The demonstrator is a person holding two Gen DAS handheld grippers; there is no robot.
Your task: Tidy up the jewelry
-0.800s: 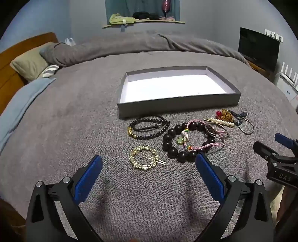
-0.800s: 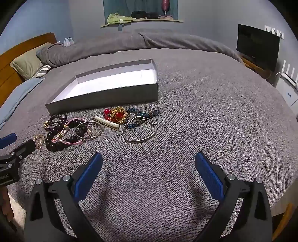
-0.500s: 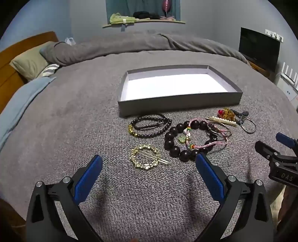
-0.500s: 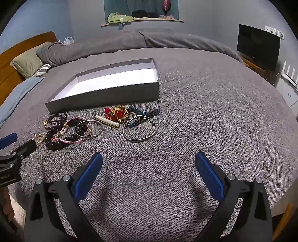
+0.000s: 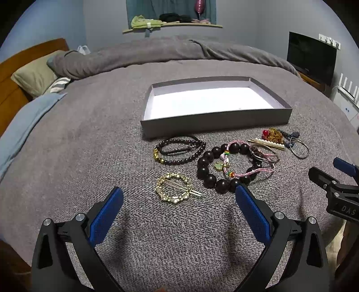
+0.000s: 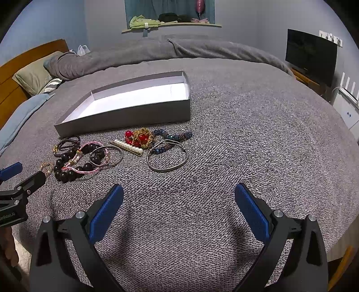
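A shallow grey box (image 5: 215,121) with a white floor lies empty on the grey bedspread; it also shows in the right wrist view (image 6: 125,116). In front of it lie a gold ring hair clip (image 5: 175,188), a large dark bead bracelet (image 5: 208,177), a small dark bead bracelet (image 5: 179,150), a pink cord bracelet (image 5: 251,171), a pearl clip (image 6: 127,146), a red and gold piece (image 6: 140,137), a blue bead strand (image 6: 172,137) and a silver bangle (image 6: 167,156). My left gripper (image 5: 179,203) is open, just short of the gold clip. My right gripper (image 6: 179,203) is open, short of the bangle.
A rolled grey duvet (image 5: 157,54) and pillows (image 5: 33,74) lie at the bed's far side. A wooden headboard (image 5: 9,74) stands at the left, a TV (image 5: 311,58) at the right. A shelf with clothes (image 5: 170,21) hangs on the back wall.
Both grippers have eased back and slightly up from the jewelry; the pieces sit a little farther away in view. Both stay open and empty.
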